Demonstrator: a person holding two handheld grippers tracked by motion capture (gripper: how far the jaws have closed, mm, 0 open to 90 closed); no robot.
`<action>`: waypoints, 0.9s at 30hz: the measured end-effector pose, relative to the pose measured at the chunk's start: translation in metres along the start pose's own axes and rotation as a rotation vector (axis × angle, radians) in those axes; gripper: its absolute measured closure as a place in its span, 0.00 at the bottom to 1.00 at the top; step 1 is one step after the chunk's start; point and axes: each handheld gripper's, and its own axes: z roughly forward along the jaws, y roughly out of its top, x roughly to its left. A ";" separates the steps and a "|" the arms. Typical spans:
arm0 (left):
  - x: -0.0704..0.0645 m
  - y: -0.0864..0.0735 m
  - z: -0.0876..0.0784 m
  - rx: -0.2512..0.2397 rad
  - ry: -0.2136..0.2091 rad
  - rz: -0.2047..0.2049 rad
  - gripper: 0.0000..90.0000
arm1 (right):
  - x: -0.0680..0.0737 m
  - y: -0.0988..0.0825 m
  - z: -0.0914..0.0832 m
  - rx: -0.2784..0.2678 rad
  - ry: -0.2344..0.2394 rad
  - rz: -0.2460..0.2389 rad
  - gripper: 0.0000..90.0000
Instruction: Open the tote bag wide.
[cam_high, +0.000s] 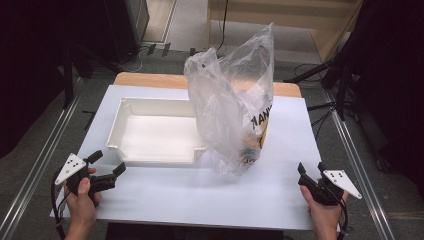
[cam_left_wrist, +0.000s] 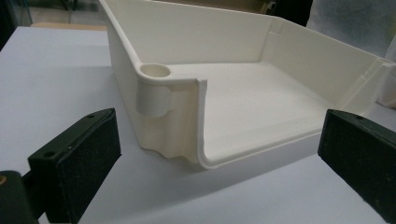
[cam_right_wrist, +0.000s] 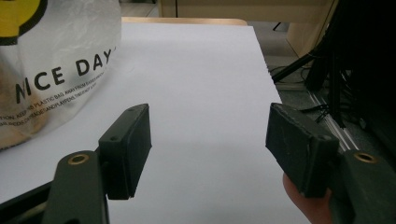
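clear plastic bag (cam_right_wrist: 51, 70) reads "nice day"; left gripper (cam_high: 107, 168) and right gripper (cam_high: 310, 172) gape wide, empty.

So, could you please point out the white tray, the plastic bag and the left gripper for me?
white tray (cam_high: 131, 106): high view, on its far wall.
plastic bag (cam_high: 225, 100): high view, on its clear crumpled side.
left gripper (cam_high: 107, 166): high view, midway between its open fingertips.

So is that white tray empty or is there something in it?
Empty: the white tray shows only its bare floor in both the high and left gripper views.
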 end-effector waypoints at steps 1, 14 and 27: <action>0.000 0.000 0.000 -0.001 0.001 0.000 0.00 | 0.001 0.001 -0.001 0.000 0.003 0.001 0.36; -0.005 0.007 -0.002 -0.021 -0.006 -0.015 0.00 | 0.033 0.024 -0.013 -0.045 0.108 -0.036 0.32; -0.043 0.032 0.005 -0.026 -0.071 -0.015 0.00 | 0.067 0.070 -0.010 -0.074 0.269 -0.058 0.34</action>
